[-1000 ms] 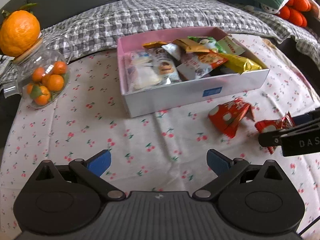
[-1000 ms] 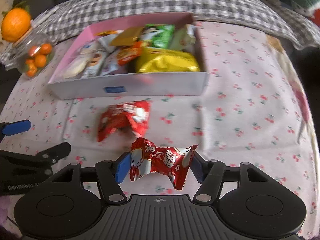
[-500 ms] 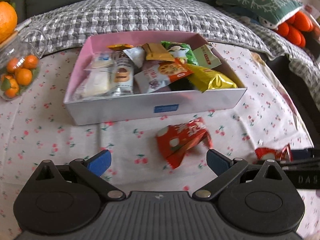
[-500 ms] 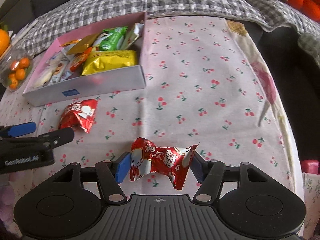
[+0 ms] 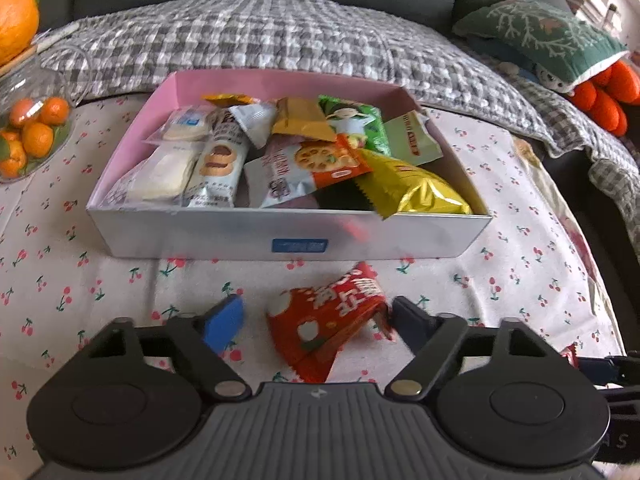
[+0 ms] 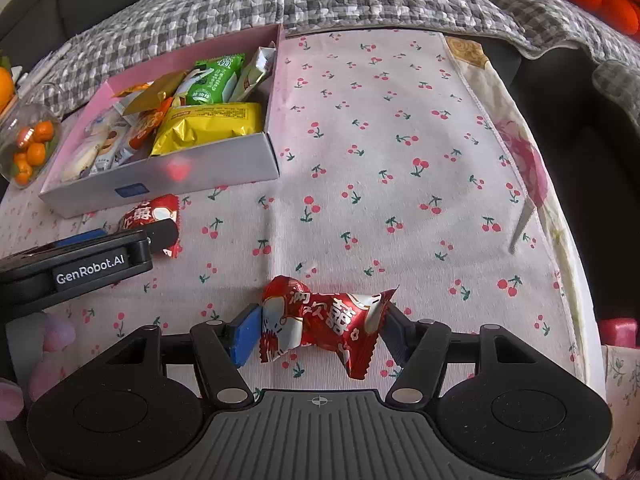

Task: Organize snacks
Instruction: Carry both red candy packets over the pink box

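Two red snack packets outside the snack box (image 5: 280, 236), one per gripper. Left gripper (image 5: 316, 320) closing, jaws narrower than a second ago when spread wide over bare cloth; red packet on the cloth (image 5: 328, 316) now between the fingers, lying on the cherry-print tablecloth (image 5: 60, 280) just in front of the box's near wall. Right-side finger at or near the packet's edge, blue left pad (image 5: 224, 322) apart from it; not clamped yet. Earlier left-wrist view had this packet off to the right, now centred and close. Right gripper (image 6: 320, 330) clamped on the held red packet (image 6: 320, 320), pads pressing both ends, same grip as before. Right-wrist view shifted since a second ago: box (image 6: 160, 176) then straight ahead, now off to upper left, open cloth ahead. Box full of mixed packets, gold bag (image 5: 412, 190) at its right end. Glass jar of small oranges (image 5: 28, 136) at far left, grey checked blanket (image 5: 280, 40) behind.
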{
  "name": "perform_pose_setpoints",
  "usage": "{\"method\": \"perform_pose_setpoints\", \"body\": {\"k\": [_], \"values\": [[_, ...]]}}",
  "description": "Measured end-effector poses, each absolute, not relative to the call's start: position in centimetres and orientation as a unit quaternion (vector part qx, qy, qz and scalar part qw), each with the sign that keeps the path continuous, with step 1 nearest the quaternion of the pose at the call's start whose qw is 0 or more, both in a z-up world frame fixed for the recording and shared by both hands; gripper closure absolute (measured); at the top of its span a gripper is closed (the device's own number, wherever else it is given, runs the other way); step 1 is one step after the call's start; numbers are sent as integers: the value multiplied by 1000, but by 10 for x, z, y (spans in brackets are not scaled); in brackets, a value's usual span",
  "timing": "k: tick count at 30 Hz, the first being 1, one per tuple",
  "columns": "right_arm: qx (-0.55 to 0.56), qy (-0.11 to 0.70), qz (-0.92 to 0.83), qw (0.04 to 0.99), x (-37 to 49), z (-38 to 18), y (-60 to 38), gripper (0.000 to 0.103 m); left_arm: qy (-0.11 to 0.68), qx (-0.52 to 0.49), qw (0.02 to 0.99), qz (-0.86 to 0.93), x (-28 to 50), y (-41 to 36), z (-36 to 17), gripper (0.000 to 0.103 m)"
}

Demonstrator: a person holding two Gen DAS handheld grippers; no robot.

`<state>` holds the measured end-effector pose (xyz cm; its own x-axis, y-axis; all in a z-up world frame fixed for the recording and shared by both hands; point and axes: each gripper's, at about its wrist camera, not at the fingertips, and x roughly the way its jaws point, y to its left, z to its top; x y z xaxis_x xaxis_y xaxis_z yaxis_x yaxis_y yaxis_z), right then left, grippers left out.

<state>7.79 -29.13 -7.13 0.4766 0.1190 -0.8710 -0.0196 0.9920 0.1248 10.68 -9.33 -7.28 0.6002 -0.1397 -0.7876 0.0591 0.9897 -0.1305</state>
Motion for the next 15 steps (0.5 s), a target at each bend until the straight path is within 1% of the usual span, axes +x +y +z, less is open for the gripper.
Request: {"method": "perform_pose_setpoints", "body": {"k": [1, 3, 5, 7, 10, 15], "values": [[49, 510, 40, 858, 78, -71, -291, 39, 443, -41, 894, -59, 106, -95, -72, 38], [49, 510, 40, 858, 79, -71, -292, 39, 443, -31, 894, -61, 105, -97, -72, 42], [49, 510, 38, 858, 79, -71, -291, 39, 443, -30, 894, -63, 107, -99, -73, 51], [49, 511, 37, 858, 81, -71, -290, 39, 445, -32, 893, -61, 108, -97, -72, 57], [51, 511, 36, 857, 82, -71, -288, 39, 452, -41, 889, -64, 108, -93, -70, 60], [56, 511, 39, 857, 84, -69, -285, 39, 461, -41, 884, -66, 105, -88, -68, 61]]}}
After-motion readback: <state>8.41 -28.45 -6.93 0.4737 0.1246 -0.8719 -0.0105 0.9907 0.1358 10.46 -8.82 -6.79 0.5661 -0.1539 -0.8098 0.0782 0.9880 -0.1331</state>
